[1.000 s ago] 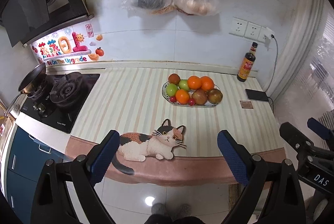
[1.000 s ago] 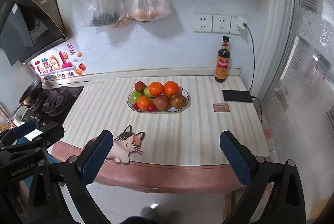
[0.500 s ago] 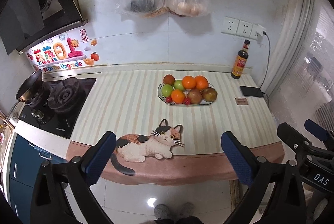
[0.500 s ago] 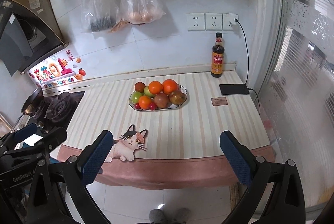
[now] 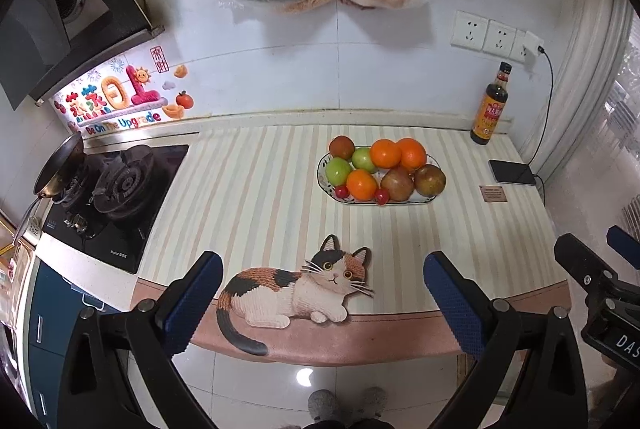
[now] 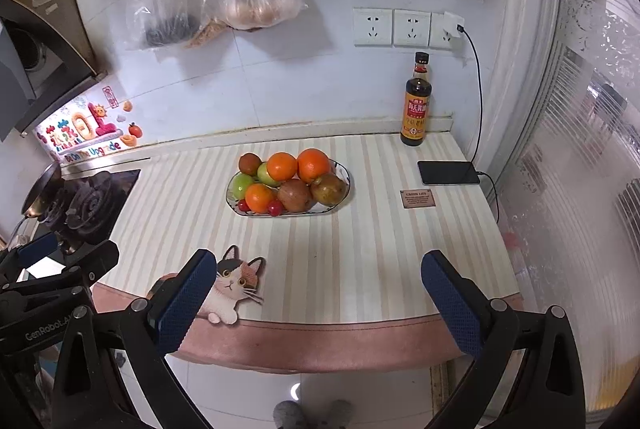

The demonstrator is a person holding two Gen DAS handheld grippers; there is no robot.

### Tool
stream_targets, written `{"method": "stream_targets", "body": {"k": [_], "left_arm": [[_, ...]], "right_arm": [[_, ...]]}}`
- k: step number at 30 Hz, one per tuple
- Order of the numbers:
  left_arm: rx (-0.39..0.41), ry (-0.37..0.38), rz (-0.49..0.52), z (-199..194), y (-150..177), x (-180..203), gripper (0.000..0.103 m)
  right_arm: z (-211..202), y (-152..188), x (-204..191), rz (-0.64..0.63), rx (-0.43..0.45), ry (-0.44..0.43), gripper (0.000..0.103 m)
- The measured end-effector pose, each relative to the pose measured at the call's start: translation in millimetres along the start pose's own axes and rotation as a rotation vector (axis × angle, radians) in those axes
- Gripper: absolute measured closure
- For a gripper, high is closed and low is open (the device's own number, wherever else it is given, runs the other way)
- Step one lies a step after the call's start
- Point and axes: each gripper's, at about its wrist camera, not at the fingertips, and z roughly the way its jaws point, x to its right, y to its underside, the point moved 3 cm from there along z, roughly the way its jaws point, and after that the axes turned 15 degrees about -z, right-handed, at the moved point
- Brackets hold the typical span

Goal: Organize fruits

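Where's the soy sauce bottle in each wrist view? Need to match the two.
Left wrist: soy sauce bottle stands far right, at the back wall, right of the fruit plate.
Right wrist: soy sauce bottle stands right of centre, at the back wall, behind the phone.
Shared landmark: the wall sockets sit just above the bottle in both views.
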Motion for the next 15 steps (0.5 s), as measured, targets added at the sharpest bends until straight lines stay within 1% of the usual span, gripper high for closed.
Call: {"method": "stream_targets", "body": {"k": [7,15], "left_arm": [[-0.012,-0.015,-0.015,13.8,-4.7,-0.3,0.000],[-0.022,-0.012,-0.018,19.2,-5.7,-1.3,0.000]], "right_arm": [[21.0,-5.5,4.0,-0.003,-0.025,0.012,0.000],[25.4,-8.2,6.6,-0.004,-0.029,0.017,0.000]]}}
